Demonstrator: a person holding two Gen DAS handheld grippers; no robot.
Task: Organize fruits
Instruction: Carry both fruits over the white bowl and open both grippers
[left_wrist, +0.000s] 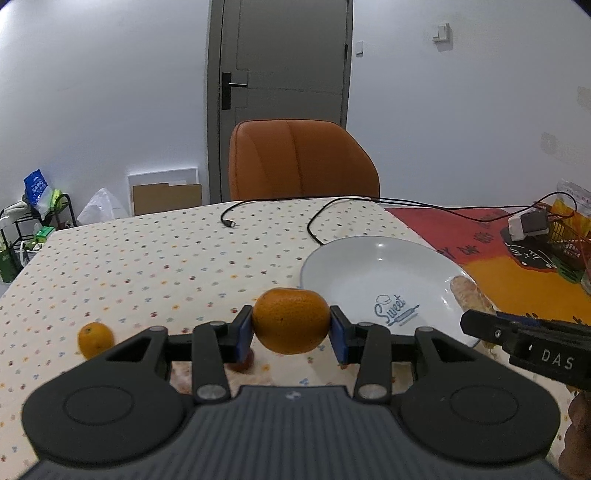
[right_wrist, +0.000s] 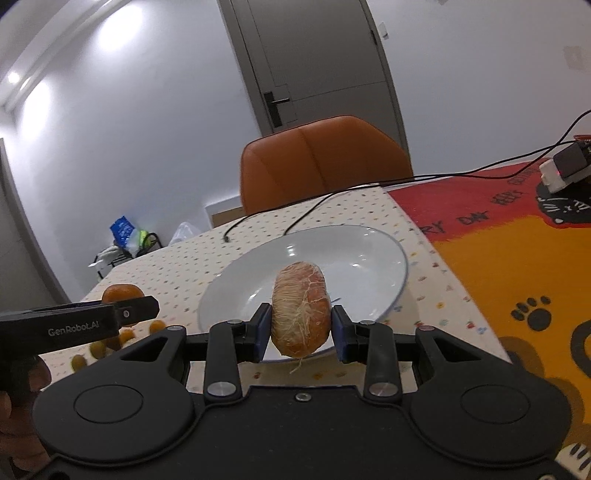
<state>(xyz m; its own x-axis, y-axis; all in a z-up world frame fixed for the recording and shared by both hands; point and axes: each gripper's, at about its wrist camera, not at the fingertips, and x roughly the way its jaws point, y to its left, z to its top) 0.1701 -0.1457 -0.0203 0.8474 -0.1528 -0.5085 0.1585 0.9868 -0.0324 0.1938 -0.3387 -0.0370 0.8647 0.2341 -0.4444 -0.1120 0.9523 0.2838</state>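
The bench (left_wrist: 147, 258), under a dotted cloth, carries a white plate (left_wrist: 351, 273) printed "Sweet"; all positions below refer to this plate. An orange chair (left_wrist: 303, 158) stands behind it, beyond the bench edge. A black cable (left_wrist: 317, 229) trails just behind the rim. The left tongs (left_wrist: 291, 326) hang left of the rim, above the cloth, clamped on a large orange (left_wrist: 291, 319) seated squarely between the blue pads. The right tongs (right_wrist: 301, 325) sit at the near rim, closed on a peeled, pith-covered fruit (right_wrist: 301, 310) held upright over the plate. A small orange (left_wrist: 95, 339) rests on the cloth well to the left.
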